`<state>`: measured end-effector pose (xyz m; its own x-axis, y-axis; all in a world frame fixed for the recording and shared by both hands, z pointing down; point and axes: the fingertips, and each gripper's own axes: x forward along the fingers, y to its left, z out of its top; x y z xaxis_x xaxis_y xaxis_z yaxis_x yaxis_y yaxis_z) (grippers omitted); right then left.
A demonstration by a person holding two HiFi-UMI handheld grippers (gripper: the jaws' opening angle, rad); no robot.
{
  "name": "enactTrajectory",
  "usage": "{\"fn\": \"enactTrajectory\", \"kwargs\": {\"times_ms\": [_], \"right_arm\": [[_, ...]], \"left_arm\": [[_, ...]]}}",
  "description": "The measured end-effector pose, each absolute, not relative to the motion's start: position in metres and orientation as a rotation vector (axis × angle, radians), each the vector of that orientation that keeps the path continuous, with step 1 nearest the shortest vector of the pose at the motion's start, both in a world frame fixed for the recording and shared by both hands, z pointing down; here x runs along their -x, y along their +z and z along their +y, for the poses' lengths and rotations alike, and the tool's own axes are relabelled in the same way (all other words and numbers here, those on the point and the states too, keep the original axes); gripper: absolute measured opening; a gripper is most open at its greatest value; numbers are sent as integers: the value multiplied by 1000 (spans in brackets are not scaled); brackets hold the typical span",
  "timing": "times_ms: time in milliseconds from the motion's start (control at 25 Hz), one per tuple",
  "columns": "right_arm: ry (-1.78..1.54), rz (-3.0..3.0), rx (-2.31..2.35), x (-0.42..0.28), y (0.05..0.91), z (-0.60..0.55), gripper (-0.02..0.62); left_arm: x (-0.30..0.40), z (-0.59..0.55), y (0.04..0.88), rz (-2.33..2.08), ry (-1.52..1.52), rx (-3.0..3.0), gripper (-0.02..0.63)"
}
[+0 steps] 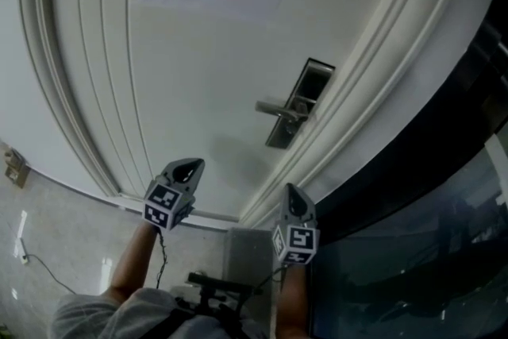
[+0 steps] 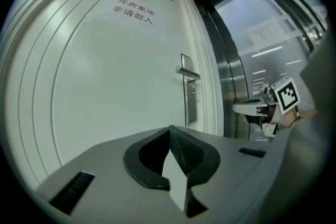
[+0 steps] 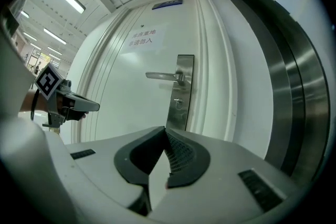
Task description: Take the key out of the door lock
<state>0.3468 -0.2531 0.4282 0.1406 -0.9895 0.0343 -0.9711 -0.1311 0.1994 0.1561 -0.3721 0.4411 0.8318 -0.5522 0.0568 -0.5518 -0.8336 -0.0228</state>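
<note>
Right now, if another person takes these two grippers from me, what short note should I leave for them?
Left gripper: shut, empty, held short of the door.
Right gripper: shut, empty, also short of the door, on the lock's side.
Key: in the lock plate, just below the handle.
Done: nothing yet; the key is untouched.
Left: open a gripper, probably the right one, reach the key, grip it and pull it out.
</note>
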Motion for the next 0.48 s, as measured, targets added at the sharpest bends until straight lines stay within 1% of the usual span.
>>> {"fn": "enactTrajectory", "kwargs": {"times_ms": [200, 480], "right_arm": [[-383, -1813, -2165, -353, 402, -268, 12], [-742, -1493, -1899, -356, 375, -292, 12]], "left_arm": [[-163, -382, 443, 928, -99, 2994, -8], [-164, -392, 444, 961, -98, 2985, -8]]}}
